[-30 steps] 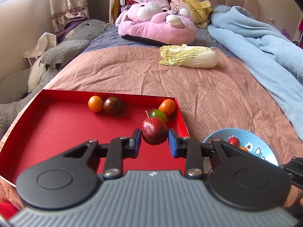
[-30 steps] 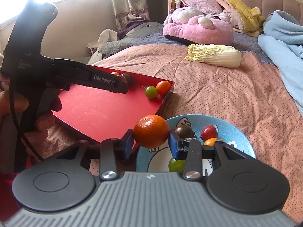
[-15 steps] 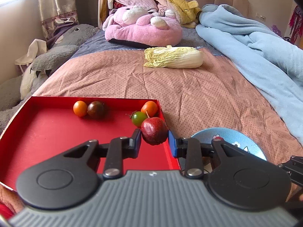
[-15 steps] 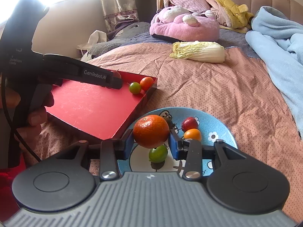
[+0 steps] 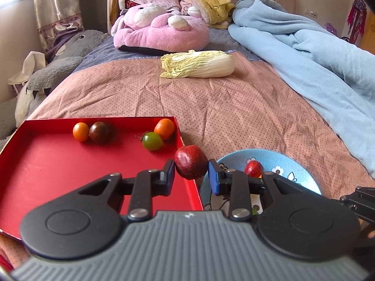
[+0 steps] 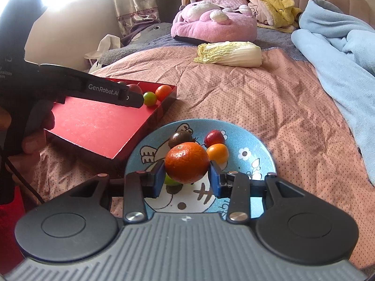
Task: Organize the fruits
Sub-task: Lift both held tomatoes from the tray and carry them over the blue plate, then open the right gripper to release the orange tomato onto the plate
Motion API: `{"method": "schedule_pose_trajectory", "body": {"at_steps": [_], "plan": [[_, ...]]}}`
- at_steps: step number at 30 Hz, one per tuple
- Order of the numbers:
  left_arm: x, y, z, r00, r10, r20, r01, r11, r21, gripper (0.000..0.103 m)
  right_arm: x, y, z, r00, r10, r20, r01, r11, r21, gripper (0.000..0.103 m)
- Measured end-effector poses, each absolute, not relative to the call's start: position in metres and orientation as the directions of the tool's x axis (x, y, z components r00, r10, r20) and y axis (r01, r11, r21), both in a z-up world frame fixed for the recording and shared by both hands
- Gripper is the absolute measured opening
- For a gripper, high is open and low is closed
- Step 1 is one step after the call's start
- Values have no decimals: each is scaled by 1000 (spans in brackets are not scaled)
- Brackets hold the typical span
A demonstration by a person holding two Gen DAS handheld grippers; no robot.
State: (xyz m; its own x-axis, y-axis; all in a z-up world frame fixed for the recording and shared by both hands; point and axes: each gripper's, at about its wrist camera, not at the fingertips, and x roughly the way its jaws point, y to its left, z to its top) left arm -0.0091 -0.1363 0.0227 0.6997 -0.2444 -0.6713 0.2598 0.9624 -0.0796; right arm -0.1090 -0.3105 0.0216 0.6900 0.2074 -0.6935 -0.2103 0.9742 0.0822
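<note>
My left gripper (image 5: 191,172) is shut on a dark red fruit (image 5: 191,161), held over the right rim of the red tray (image 5: 58,164), beside the blue bowl (image 5: 288,164). Several small tomatoes lie at the tray's far side: an orange one (image 5: 80,131), a dark one (image 5: 100,132), a green one (image 5: 152,141) and another orange one (image 5: 164,129). My right gripper (image 6: 186,172) is shut on an orange mandarin (image 6: 186,162) above the blue bowl (image 6: 255,145), which holds a dark tomato (image 6: 179,138), a red fruit (image 6: 213,137), an orange tomato (image 6: 218,152) and a partly hidden green one (image 6: 170,180).
A napa cabbage (image 5: 198,64) lies on the pink quilt beyond the tray. A pink plush (image 5: 161,32) and a grey plush (image 5: 54,75) sit farther back, and a light blue blanket (image 5: 316,58) covers the right side. A hand (image 6: 32,140) holds the left gripper's handle.
Both grippers moved to the right with their fruits. The dark red fruit went from over the tray to its right rim; the mandarin went from the bowl's left edge to over its middle.
</note>
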Motion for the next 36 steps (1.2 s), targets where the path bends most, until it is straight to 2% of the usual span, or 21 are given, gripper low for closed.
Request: {"method": "schedule_pose_trajectory", "body": {"at_steps": [11,24,27,29,36], "plan": [[-36,-168,10,659,-303,-688,366,929,-58,34,-119,-340,3,670,148,-727,-137,988,75,45],[-40,-177,5,638,-323,-699,392,918,-67,34,-105,-350,-15,651,107,-752,-92,994,61,46],[-40,-178,4,635,-325,-700,396,916,-66,34,-104,-350,-12,663,109,-741,-91,994,64,51],[-40,-179,3,633,-327,-702,399,914,-66,34,-106,-351,-8,682,89,-726,-74,996,53,67],[-45,-188,-1,610,-348,-711,434,898,-67,34,-106,-352,1,711,43,-701,-59,998,2,68]]}}
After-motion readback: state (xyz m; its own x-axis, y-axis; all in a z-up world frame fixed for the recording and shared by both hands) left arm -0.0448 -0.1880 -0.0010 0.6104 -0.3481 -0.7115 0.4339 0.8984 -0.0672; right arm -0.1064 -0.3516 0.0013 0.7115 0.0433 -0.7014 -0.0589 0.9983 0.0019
